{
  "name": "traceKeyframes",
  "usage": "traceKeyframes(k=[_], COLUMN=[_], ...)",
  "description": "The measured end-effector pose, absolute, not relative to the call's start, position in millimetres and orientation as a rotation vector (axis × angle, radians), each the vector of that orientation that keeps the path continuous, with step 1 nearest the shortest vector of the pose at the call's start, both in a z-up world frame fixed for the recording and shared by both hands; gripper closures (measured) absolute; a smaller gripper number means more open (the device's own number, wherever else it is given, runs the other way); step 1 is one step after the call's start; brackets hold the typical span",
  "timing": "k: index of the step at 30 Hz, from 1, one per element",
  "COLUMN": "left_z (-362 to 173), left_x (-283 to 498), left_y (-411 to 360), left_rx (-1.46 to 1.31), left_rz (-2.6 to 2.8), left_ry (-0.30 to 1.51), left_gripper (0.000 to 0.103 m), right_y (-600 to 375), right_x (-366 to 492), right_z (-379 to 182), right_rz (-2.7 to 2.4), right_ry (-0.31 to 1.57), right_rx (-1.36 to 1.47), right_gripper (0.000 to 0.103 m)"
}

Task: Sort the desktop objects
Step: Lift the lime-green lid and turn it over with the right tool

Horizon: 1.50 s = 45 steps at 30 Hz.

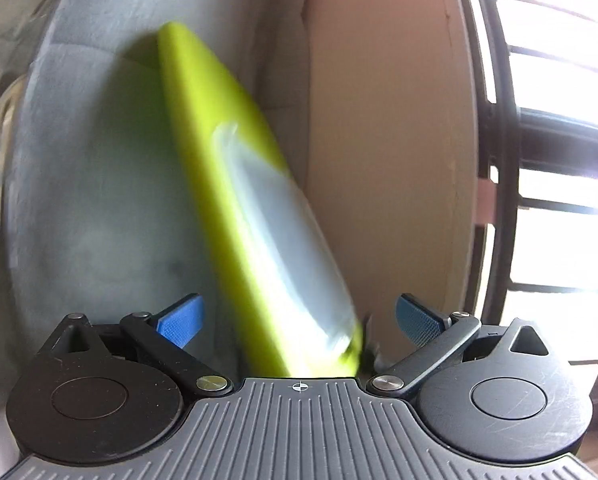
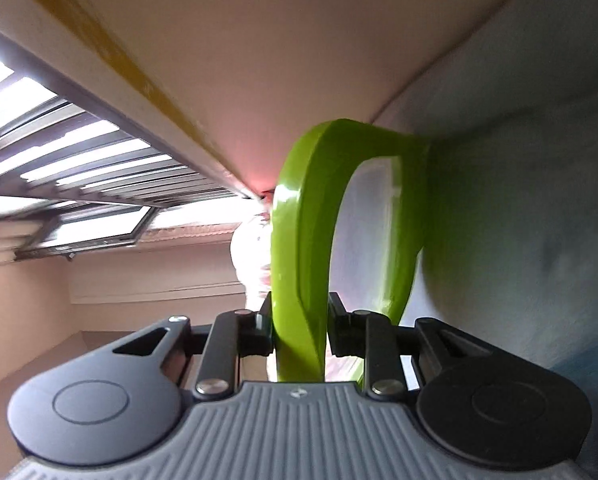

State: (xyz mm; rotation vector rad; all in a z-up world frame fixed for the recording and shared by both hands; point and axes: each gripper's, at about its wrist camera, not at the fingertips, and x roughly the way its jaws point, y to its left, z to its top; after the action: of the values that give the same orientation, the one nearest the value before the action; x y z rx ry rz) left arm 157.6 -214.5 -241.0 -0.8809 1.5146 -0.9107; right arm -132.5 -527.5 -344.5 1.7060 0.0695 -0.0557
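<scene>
Green holder (image 2: 299, 264) being carried mid-sort, handle pinched in right gripper (image 2: 299, 326); in left view sitting at 12 o'clock between wide-spread left gripper (image 1: 299, 316) fingers; next calling for steady set-down

Left claw (image 1: 297, 316): blue pads, black arms, ribbed grey body.

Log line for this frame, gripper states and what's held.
left gripper: open, green object between its fingers, untouched | right gripper: shut on green handle | background: grey surface, window bars
</scene>
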Motion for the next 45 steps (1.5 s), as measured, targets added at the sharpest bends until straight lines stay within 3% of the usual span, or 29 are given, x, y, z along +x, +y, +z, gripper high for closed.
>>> traceKeyframes(k=[7,10,14,15,20,22,23,24,30,34,37,39,43,45], left_z=[-282,-293,-297,-296,-296,-299,-300,-304,-338,-321,-288,-260,-176,-130], left_x=[167,160,149,146,145,146,147,147,148,133,117,109,91,83], left_y=[-266,-272,-282,-285,-279,-272,-269,-267,-257,-252,-235,-213,-126,-64], left_rx=[-0.805,-0.908,-0.998,-0.994,-1.019,-1.012,-0.999,-0.993,-1.097,-1.129,-1.129,-1.139,-1.063,-1.007], left_rz=[-0.778,-0.819,-0.912,-0.931,-0.976,-0.929,-0.906,-0.881,-0.715,-0.804,-0.946,-1.054,-1.181,-1.146], left_ry=[1.71,1.741,1.777,1.783,1.724,1.702,1.691,1.686,1.691,1.622,1.534,1.474,1.233,1.106], left_gripper=[0.0,0.0,0.0,0.0,0.0,0.0,0.0,0.0,0.0,0.0,0.016,0.047,0.051,0.042], right_y=[-534,-534,-516,-510,-492,-497,-498,-499,-495,-491,-478,-475,-460,-436], right_x=[-159,-163,-157,-149,-124,-122,-122,-123,-150,-167,-180,-184,-161,-145], right_z=[-381,-387,-377,-374,-368,-366,-364,-361,-352,-316,-286,-256,-195,-170], right_rz=[-0.196,-0.215,-0.223,-0.221,-0.346,-0.355,-0.352,-0.341,-0.221,-0.158,-0.14,-0.082,0.213,0.285], right_ry=[0.078,0.035,-0.014,-0.013,-0.075,-0.089,-0.065,-0.041,-0.039,-0.008,0.018,0.007,0.0,0.039], right_rx=[1.729,1.711,1.586,1.55,1.488,1.522,1.519,1.511,1.606,1.532,1.428,1.395,1.387,1.32], right_gripper=[0.078,0.072,0.039,0.038,0.039,0.052,0.073,0.077,0.073,0.07,0.07,0.069,0.067,0.063])
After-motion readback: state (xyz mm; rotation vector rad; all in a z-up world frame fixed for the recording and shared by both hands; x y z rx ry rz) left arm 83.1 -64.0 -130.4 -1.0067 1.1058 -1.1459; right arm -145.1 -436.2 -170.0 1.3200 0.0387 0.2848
